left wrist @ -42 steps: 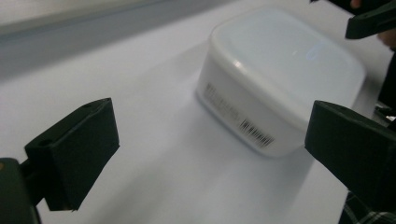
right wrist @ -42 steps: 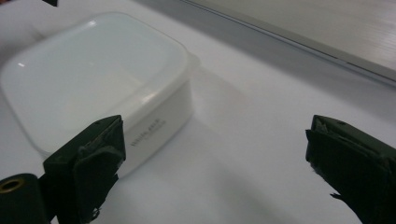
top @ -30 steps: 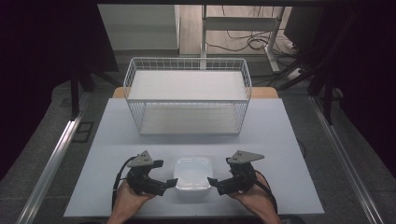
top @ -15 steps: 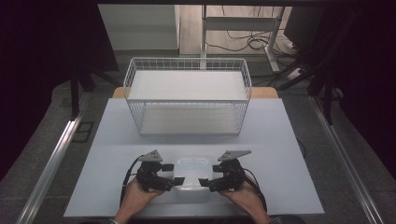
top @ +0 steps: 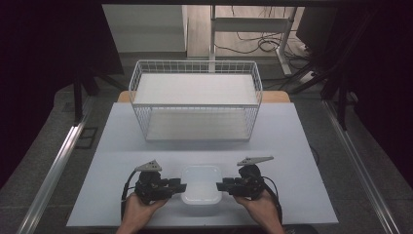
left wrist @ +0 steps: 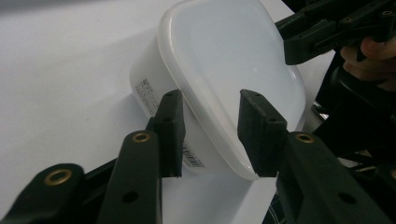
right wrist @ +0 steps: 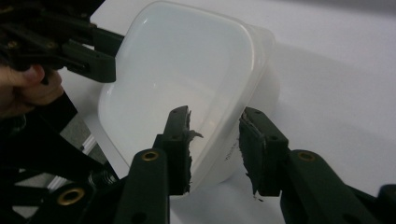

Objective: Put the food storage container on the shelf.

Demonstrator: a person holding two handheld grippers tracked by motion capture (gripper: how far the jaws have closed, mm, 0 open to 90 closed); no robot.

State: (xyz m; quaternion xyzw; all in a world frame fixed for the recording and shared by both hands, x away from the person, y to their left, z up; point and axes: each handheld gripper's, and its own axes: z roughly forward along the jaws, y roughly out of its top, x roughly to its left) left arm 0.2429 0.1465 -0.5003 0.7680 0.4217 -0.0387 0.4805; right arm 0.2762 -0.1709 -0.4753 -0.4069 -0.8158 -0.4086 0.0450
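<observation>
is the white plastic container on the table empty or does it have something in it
Empty, as far as shows: the white container stands open with no lid, and both gripper views look onto a bare, glossy white inside.

Lighting and picture quality: bright centre, dark surround, soft focus up close.

High view: the pale grey rectangular table top [top: 302, 146] is evenly lit from overhead; the edges from 8 to 10 o'clock and 2 to 4 o'clock fall to near black. Soft shadow lies under the white wire-mesh basket [top: 195, 105] toward 6 o'clock. Grain mild, detail moderate. Left gripper view: the translucent white plastic lidded container [left wrist: 224, 60] shows a faint sheen on its lid and a pale shadow at 9 o'clock; near black jaws slightly soft. Right gripper view: container similarly washed out, shadow at 3 o'clock, corners at 7 o'clock murky.
</observation>
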